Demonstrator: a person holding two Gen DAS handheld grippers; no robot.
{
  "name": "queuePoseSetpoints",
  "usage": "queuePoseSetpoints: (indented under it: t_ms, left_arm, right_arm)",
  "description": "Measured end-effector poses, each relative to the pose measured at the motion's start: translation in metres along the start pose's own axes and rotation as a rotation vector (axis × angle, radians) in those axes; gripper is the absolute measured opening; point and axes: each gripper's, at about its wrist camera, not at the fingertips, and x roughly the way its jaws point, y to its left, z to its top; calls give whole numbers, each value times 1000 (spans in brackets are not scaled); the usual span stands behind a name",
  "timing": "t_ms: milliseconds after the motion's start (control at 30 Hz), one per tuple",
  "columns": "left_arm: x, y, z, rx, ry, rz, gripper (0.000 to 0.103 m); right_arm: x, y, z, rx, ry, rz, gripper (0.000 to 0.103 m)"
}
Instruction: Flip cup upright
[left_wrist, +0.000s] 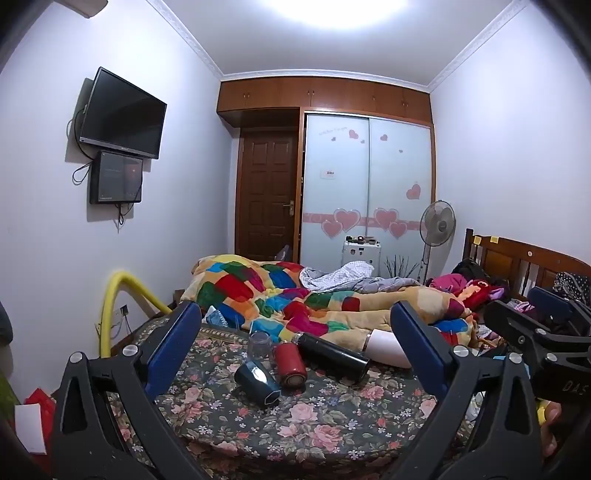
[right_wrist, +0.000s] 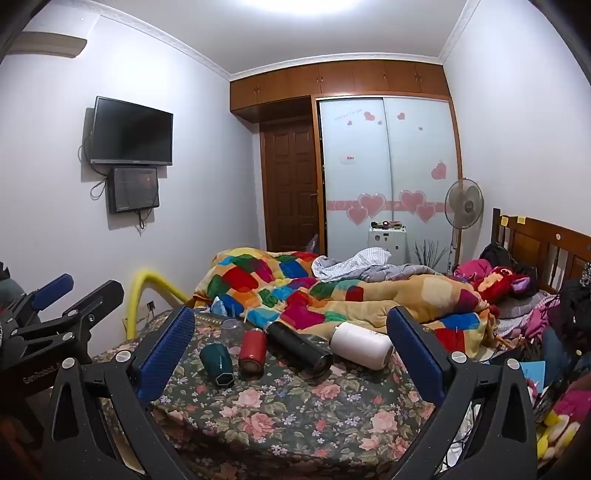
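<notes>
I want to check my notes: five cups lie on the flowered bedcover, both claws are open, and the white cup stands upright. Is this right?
Not quite. The white cup is not upright; it lies on its side beside the black flask, as the right wrist view shows. The rest holds: the left claw and right claw are open above the flowered bedcover.

Home bedroom. Bed with floral sheet, patchwork quilt bunched on it, wooden headboard at right. Wall-mounted TV on left wall, small screen under it. Sliding wardrobe with pink heart stickers, brown wooden door beside it. Standing fan near wardrobe. Clothes and plush toys piled by headboard.
</notes>
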Motion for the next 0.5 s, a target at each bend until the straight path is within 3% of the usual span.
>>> queuePoseSetpoints:
  t_ms: [500]
  left_arm:
    - [-2, 0, 4, -22, -13, 0, 103]
  right_arm:
    - [-4, 0, 1, 6, -7, 1, 103]
